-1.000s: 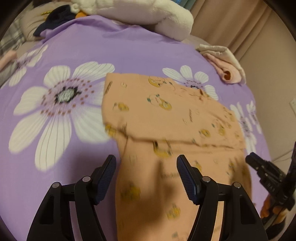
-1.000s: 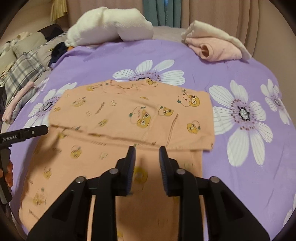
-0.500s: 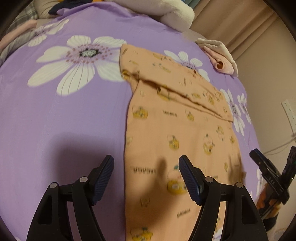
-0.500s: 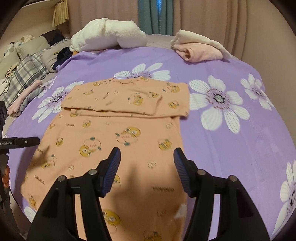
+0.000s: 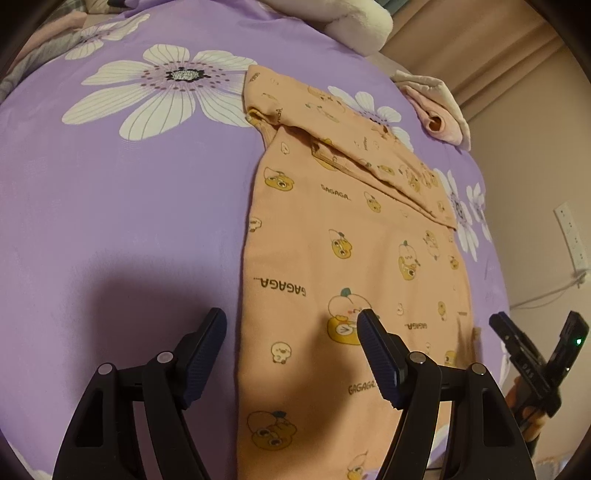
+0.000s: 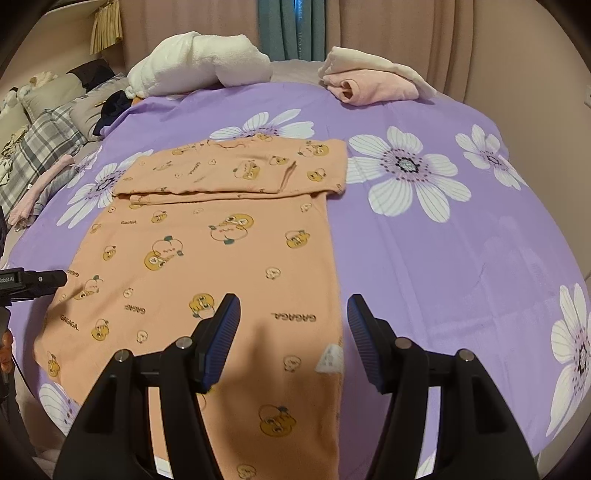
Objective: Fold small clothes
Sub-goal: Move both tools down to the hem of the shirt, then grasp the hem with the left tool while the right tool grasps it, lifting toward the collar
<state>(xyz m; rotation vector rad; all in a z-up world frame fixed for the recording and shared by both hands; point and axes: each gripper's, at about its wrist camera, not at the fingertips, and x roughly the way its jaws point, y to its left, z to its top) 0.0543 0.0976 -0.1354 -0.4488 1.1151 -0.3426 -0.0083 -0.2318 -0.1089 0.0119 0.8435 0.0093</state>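
Note:
An orange garment [image 5: 343, 258] [image 6: 207, 273] printed with small cartoon figures lies flat on a purple flowered bedspread [image 5: 122, 206] [image 6: 443, 236]. Its far end is folded back over itself into a band [image 6: 236, 170]. My left gripper [image 5: 291, 332] stands open above the garment's near left edge, one finger over the bedspread, the other over the cloth, nothing held. My right gripper [image 6: 293, 317] is open over the garment's near right edge, holding nothing. Each gripper shows at the side of the other's view: the right gripper [image 5: 535, 362], and the left gripper [image 6: 29, 282].
A white rolled blanket [image 6: 199, 62] and a folded pink-and-cream cloth [image 6: 373, 81] lie at the bed's far end. Plaid pillows [image 6: 40, 140] and dark clothing [image 6: 110, 107] sit at far left. Curtains [image 6: 295, 26] hang behind; a wall socket [image 5: 570, 236] is at right.
Both grippers have drawn back from the folded band toward the garment's near end. The right gripper's jaws went from narrow to wide open. The folded band stays where it was laid.

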